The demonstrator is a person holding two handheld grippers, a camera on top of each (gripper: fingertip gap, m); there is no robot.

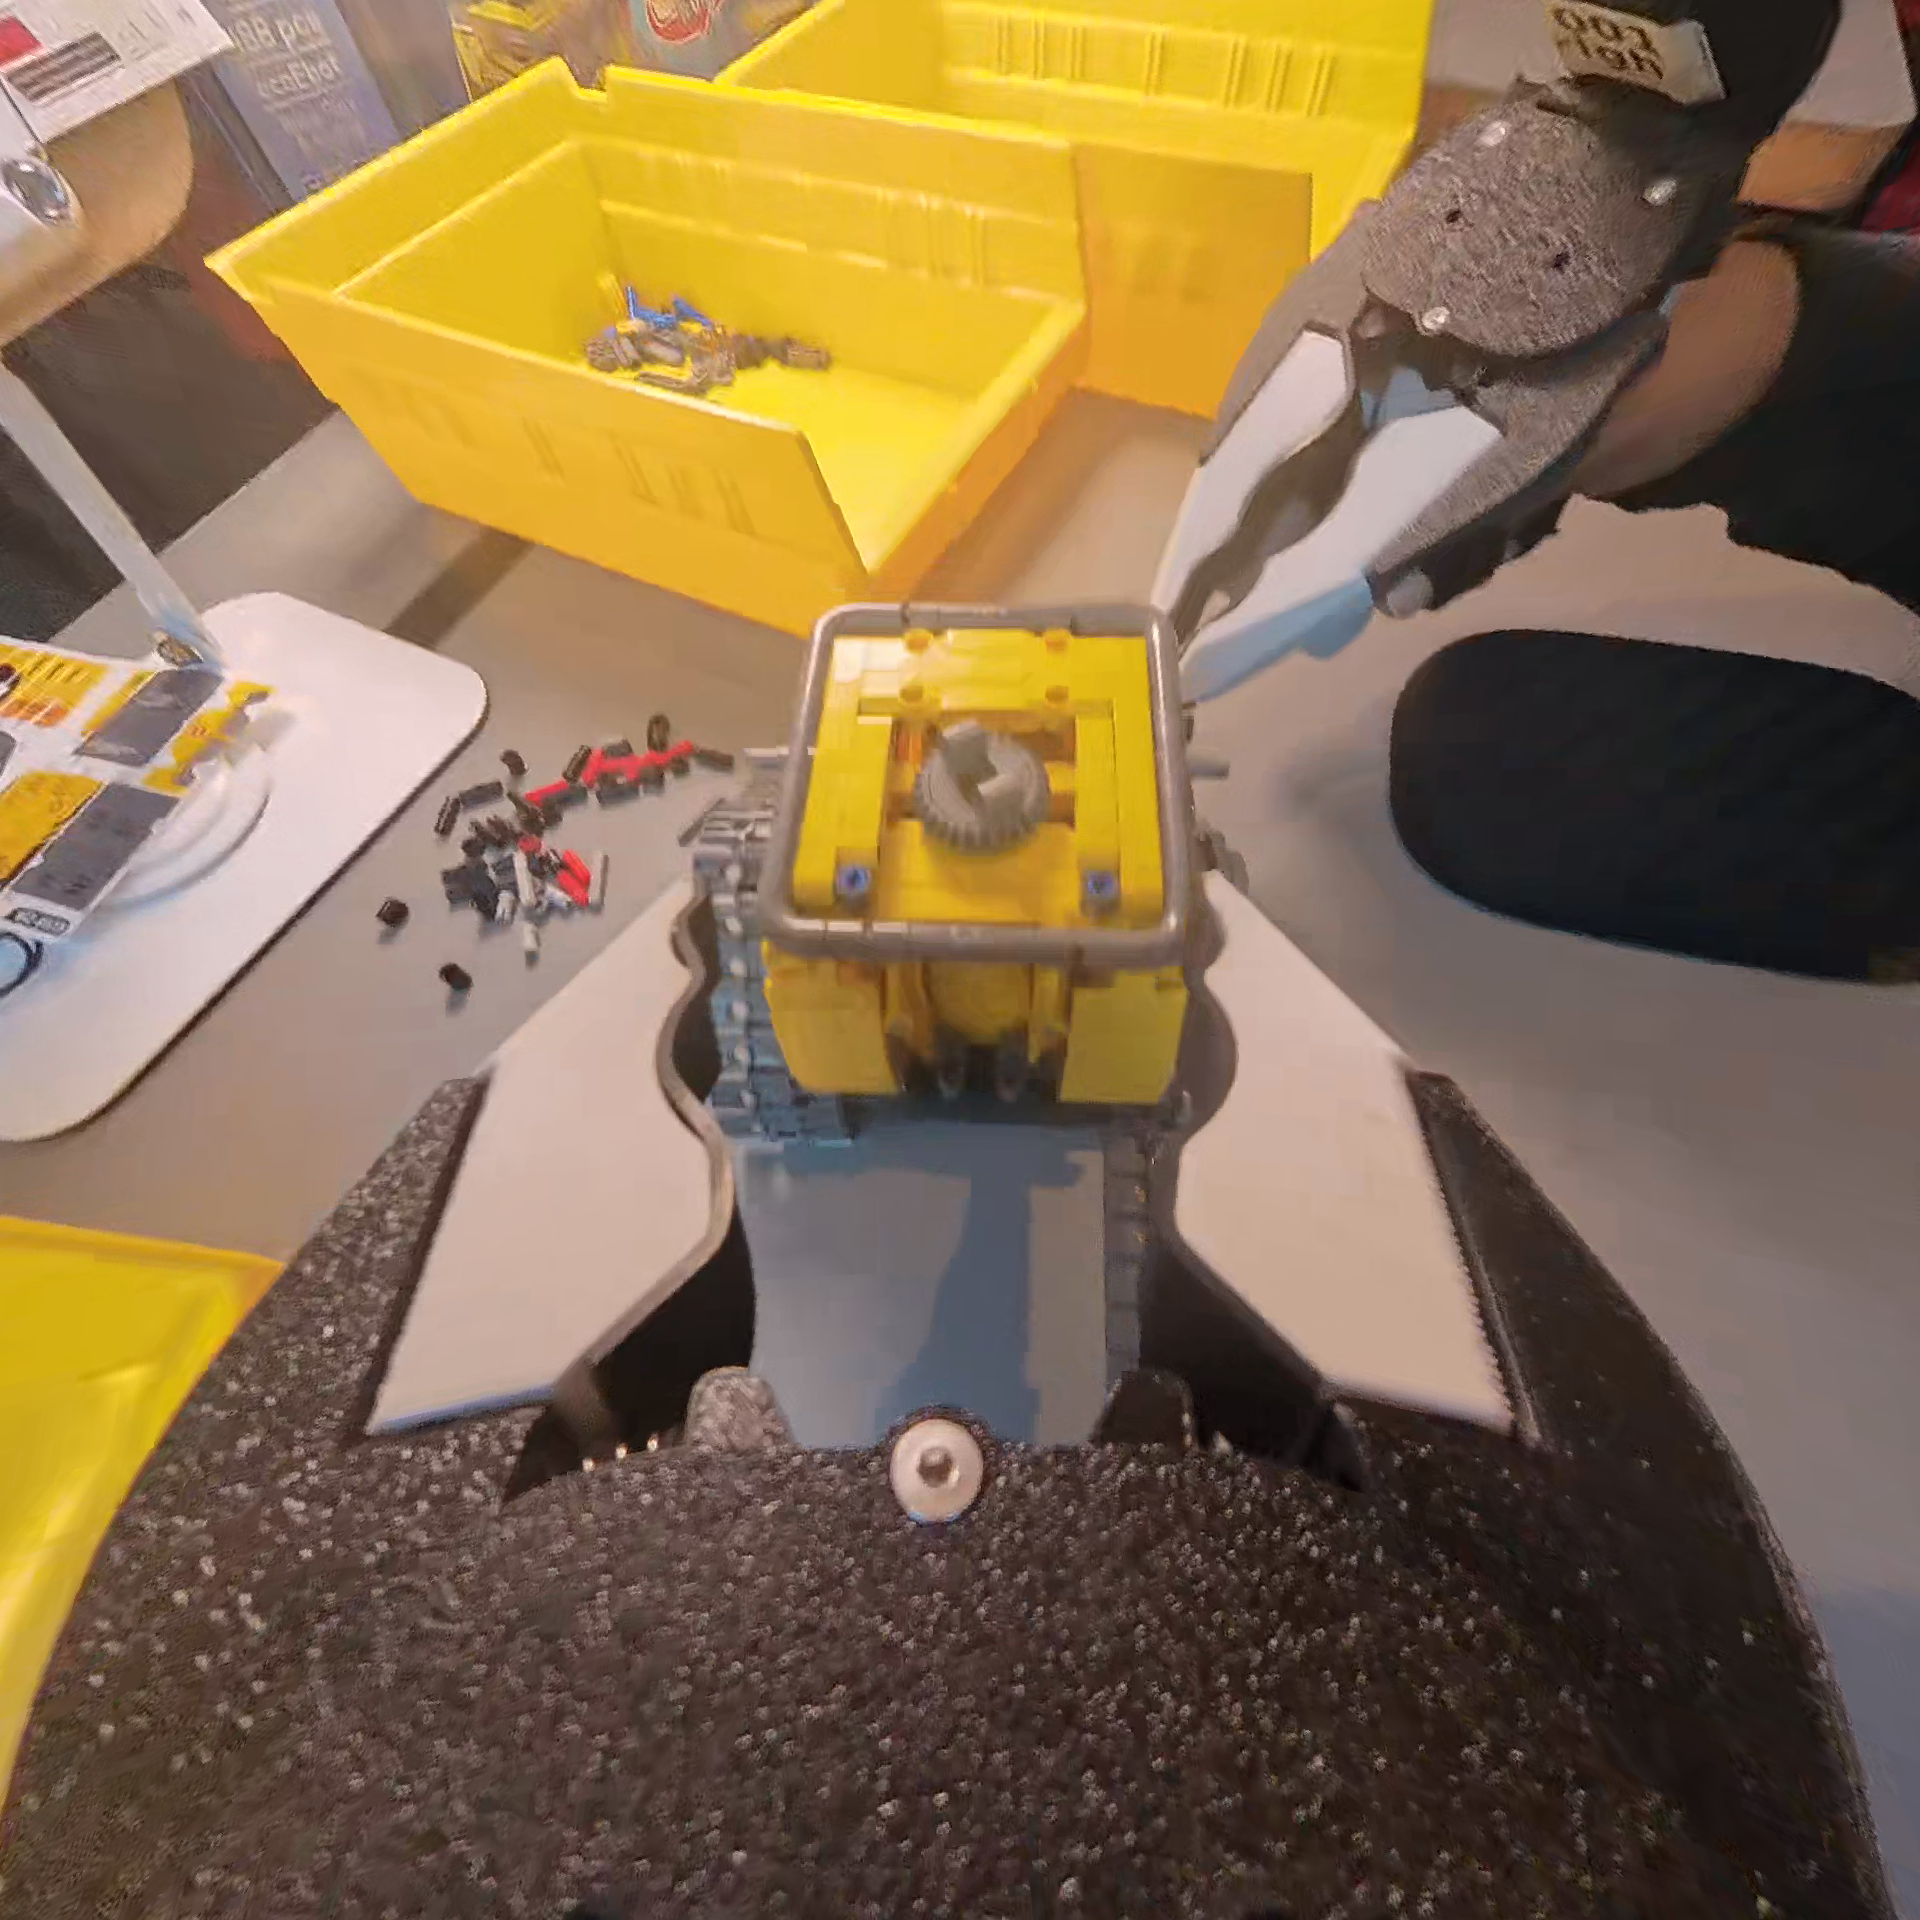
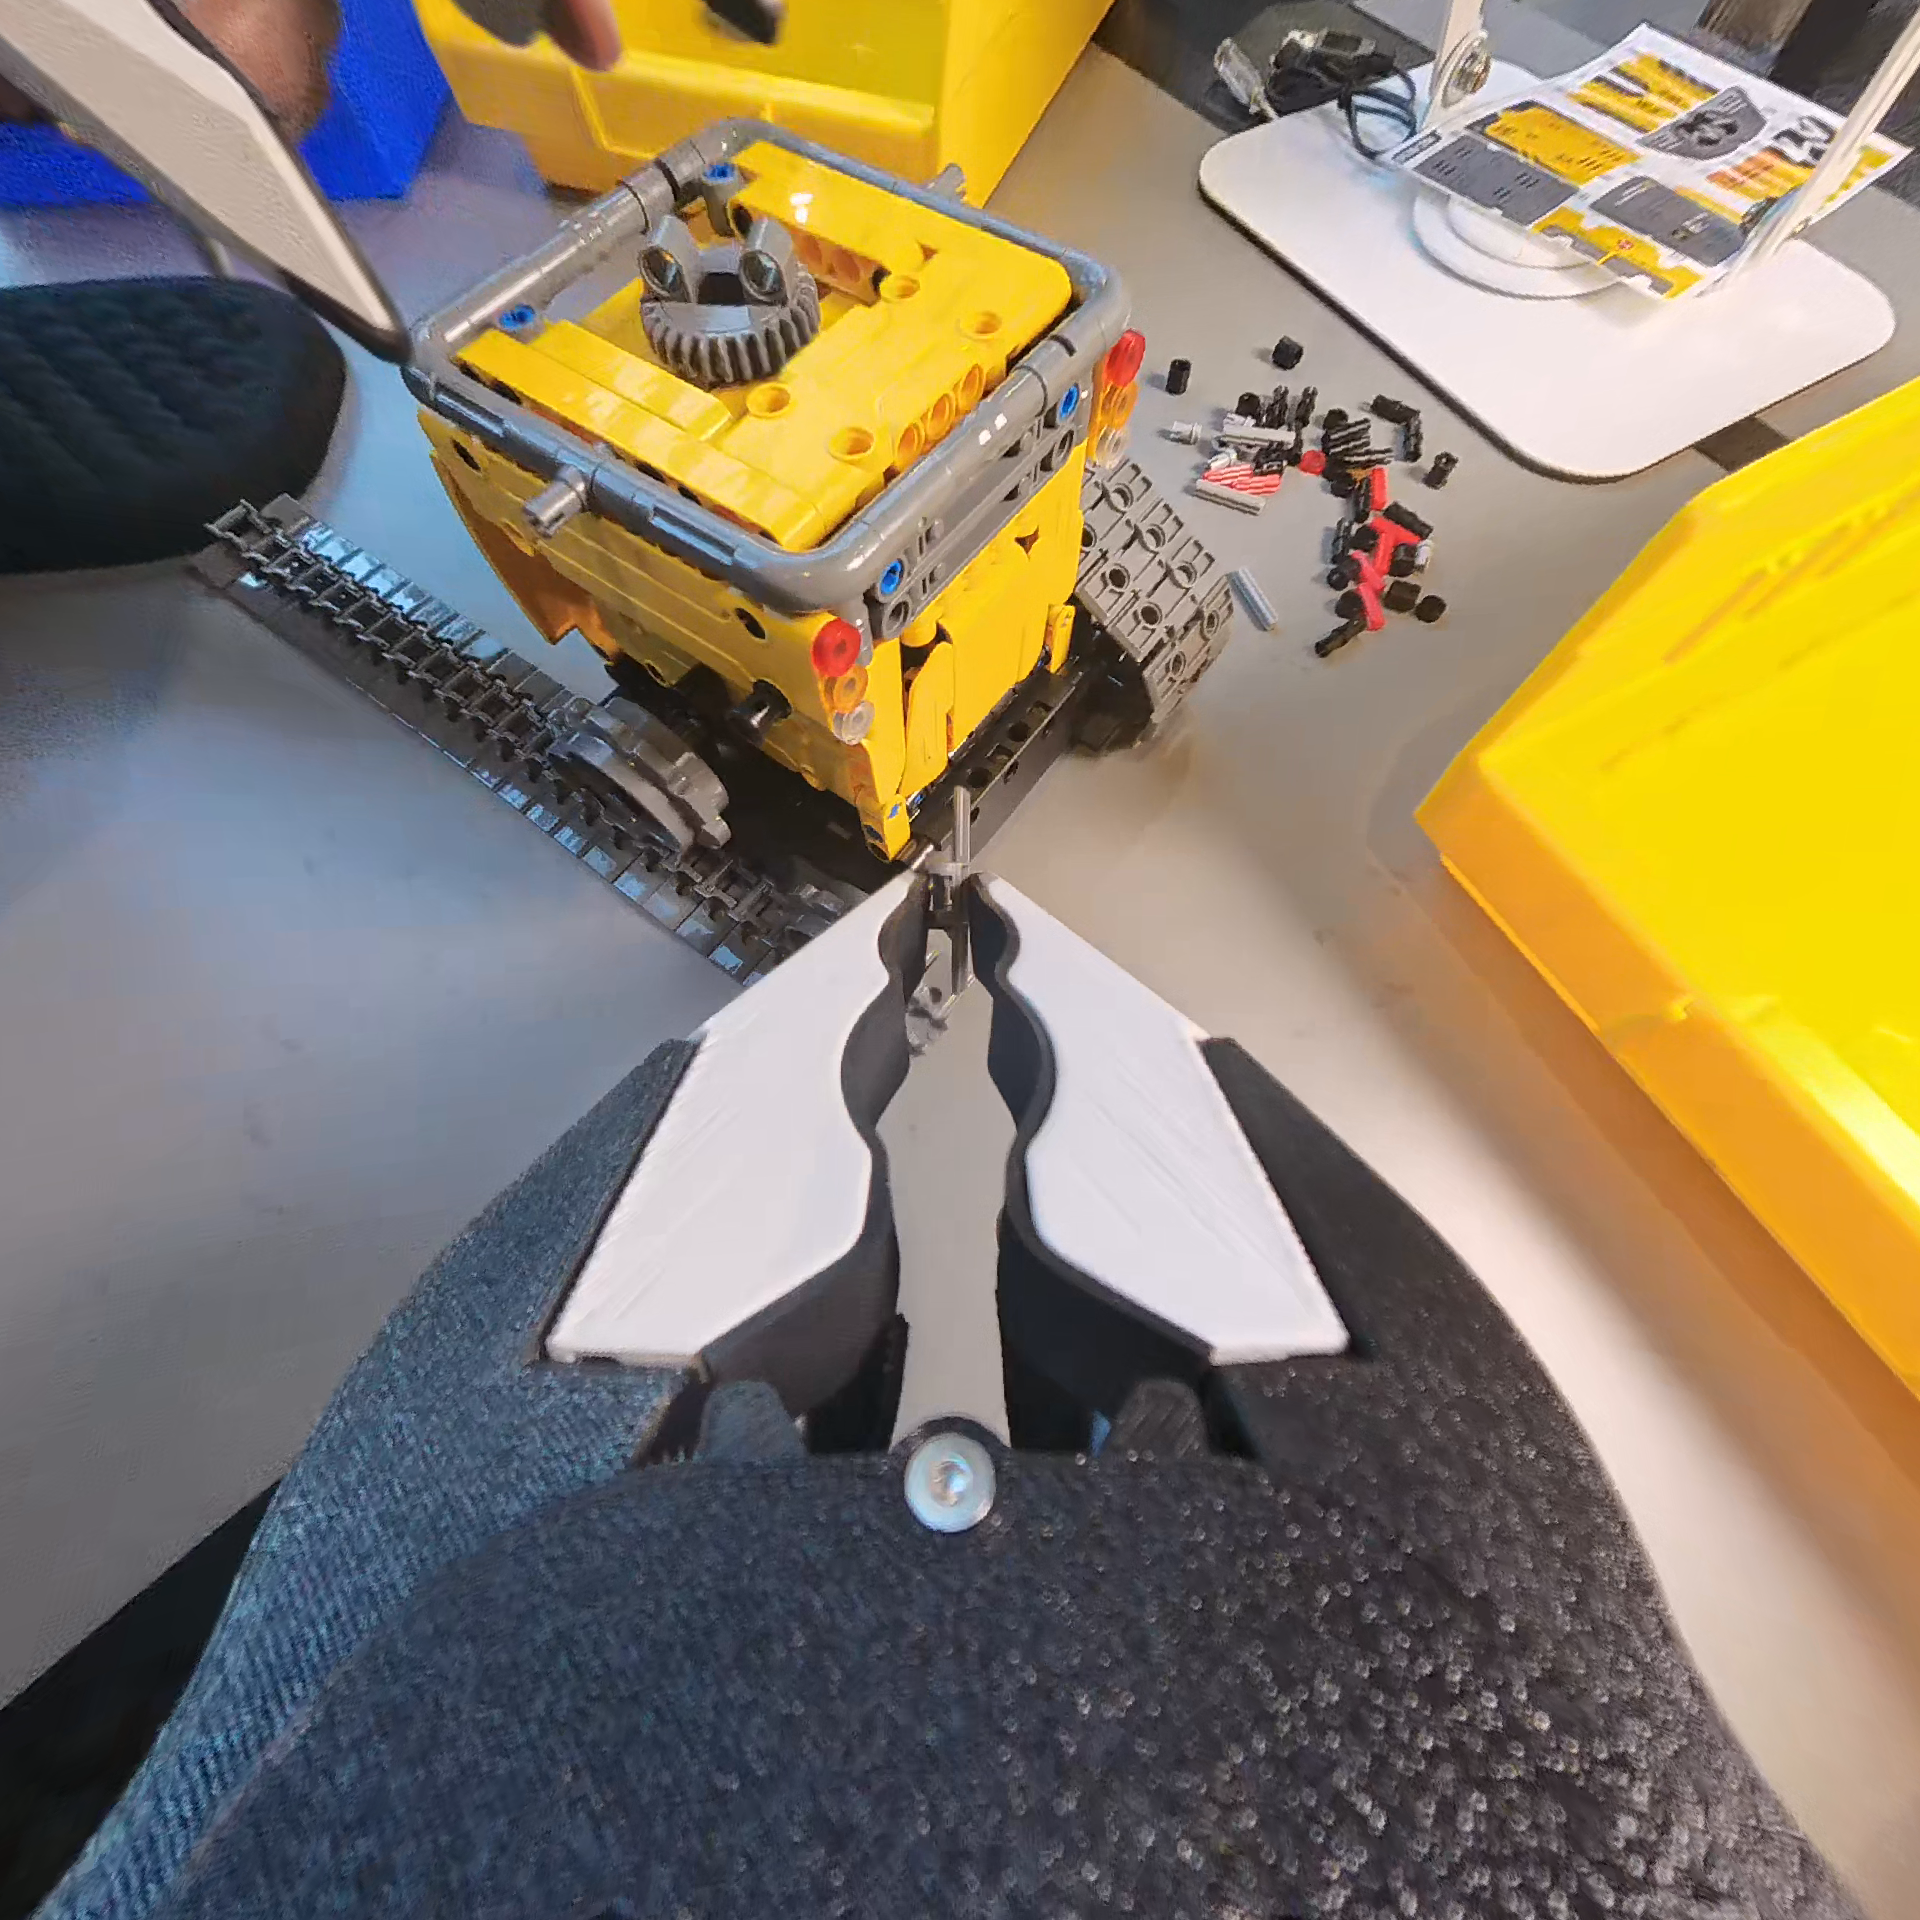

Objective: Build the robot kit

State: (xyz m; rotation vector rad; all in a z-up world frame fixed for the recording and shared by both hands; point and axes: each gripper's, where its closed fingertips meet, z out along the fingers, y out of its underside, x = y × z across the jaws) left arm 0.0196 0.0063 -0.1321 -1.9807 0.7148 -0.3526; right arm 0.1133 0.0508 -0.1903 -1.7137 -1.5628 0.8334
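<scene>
Two hand-held grippers at yellow brick model mid-desk. Left hand-held gripper spread wide, fingers flanking model's sides; contact unclear. Right hand-held gripper clenched on thin grey pin at model's lower corner. One track lying unrolled beside model. Loose black/red bits near. Yellow bins behind.
</scene>
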